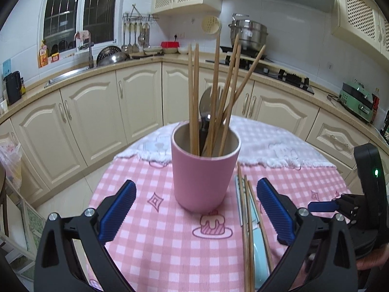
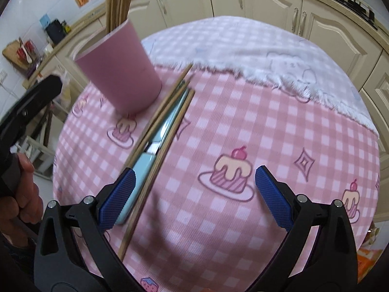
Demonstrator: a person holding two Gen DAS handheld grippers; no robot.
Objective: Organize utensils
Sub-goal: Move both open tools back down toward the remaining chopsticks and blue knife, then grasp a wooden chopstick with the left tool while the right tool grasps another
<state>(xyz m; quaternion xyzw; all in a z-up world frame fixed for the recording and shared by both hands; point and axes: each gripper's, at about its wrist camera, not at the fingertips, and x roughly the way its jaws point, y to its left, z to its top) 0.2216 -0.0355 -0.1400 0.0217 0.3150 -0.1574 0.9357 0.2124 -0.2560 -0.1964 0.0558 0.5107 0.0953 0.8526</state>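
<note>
A pink cup (image 1: 204,170) stands upright on the round table and holds several wooden chopsticks (image 1: 214,92) and a metal spoon (image 1: 206,102). It also shows in the right wrist view (image 2: 119,70). To its right lie loose chopsticks (image 1: 246,231) and a light blue-handled utensil (image 1: 260,253) flat on the cloth, seen as well in the right wrist view as chopsticks (image 2: 158,155) and blue handle (image 2: 136,185). My left gripper (image 1: 195,211) is open, just in front of the cup. My right gripper (image 2: 194,194) is open and empty above the cloth, its left finger (image 2: 119,197) over the blue handle.
The table carries a pink checked cloth (image 2: 267,126) with cake prints and a white fringed towel (image 2: 279,56) at the far side. Cream kitchen cabinets (image 1: 97,116) curve behind the table. The right gripper shows at the right edge of the left wrist view (image 1: 364,194).
</note>
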